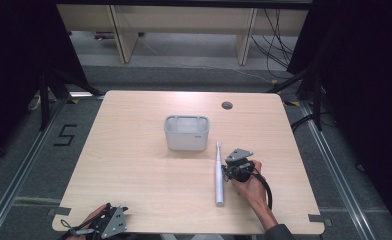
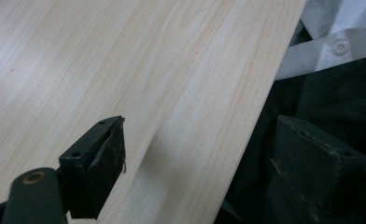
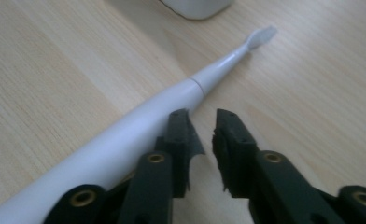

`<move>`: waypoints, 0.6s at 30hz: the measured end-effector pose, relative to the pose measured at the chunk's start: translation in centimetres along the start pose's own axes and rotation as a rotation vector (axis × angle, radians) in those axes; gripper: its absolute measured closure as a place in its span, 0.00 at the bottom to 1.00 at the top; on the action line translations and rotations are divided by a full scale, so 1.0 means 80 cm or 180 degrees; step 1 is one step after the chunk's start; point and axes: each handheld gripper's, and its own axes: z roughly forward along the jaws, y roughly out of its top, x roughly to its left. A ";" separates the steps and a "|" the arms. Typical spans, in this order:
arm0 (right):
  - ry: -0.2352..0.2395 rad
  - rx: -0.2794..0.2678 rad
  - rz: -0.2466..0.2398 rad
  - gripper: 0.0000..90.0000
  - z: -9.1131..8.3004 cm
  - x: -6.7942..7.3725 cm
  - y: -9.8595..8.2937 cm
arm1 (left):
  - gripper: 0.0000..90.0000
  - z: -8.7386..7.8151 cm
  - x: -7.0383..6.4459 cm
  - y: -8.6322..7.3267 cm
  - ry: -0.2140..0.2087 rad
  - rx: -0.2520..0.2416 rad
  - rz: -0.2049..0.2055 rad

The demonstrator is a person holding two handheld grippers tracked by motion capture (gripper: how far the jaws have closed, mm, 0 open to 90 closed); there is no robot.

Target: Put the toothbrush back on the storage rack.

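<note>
Your right tongs sit on the light wooden counter at about four o'clock from its middle, held in your right hand. A white electric toothbrush lies flat on the counter just beside them, at their nine o'clock in the high view. It runs nearly straight from six to twelve o'clock, brush head at the far end. In the right gripper view, the toothbrush crosses from seven o'clock up to one o'clock, and your right tongs rest alongside its handle. The near jaw is touching or almost touching the handle; you cannot tell which. The jaws stand a narrow gap apart, with bare counter between them, so they are released and grasp nothing. The toothbrush lies outside that gap. A grey bin stands upright near the counter's middle, at about eleven o'clock from the brush head and close to it but apart. Your left tongs rest at the near edge of the counter, at about seven o'clock, well apart from the toothbrush. In the left gripper view, the left tongs are spread wide and released, one jaw over the counter and the other beyond its edge.
</note>
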 end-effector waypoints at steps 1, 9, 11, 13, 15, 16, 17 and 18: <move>-0.0047 -0.0001 0.0027 0.70 -0.003 -0.004 0.001 | 0.19 0.000 0.001 0.000 -0.0035 -0.0006 -0.0004; -0.0070 0.0267 0.0327 0.36 -0.031 -0.002 0.019 | 0.19 0.000 0.001 0.000 -0.0039 -0.0009 -0.0012; -0.0042 0.0325 0.0368 0.34 -0.032 0.001 0.023 | 0.19 0.000 0.001 0.000 -0.0037 -0.0008 -0.0014; 0.0032 0.0353 0.0315 0.34 -0.031 0.009 0.030 | 0.19 0.000 0.001 -0.001 -0.0043 -0.0012 -0.0010; 0.0061 0.0461 0.0288 0.31 -0.028 0.018 0.036 | 0.19 0.000 0.001 -0.001 -0.0039 -0.0009 -0.0012; 0.0087 0.0502 0.0302 0.31 -0.027 0.021 0.038 | 0.19 0.000 0.001 -0.001 -0.0039 -0.0009 -0.0012; 0.0087 0.0502 0.0302 0.31 -0.027 0.021 0.038 | 0.19 -0.001 0.002 0.000 -0.0055 -0.0011 -0.0010; 0.0145 0.0583 0.0320 0.31 -0.023 0.028 0.041 | 0.19 -0.001 0.001 -0.001 -0.0059 -0.0033 -0.0011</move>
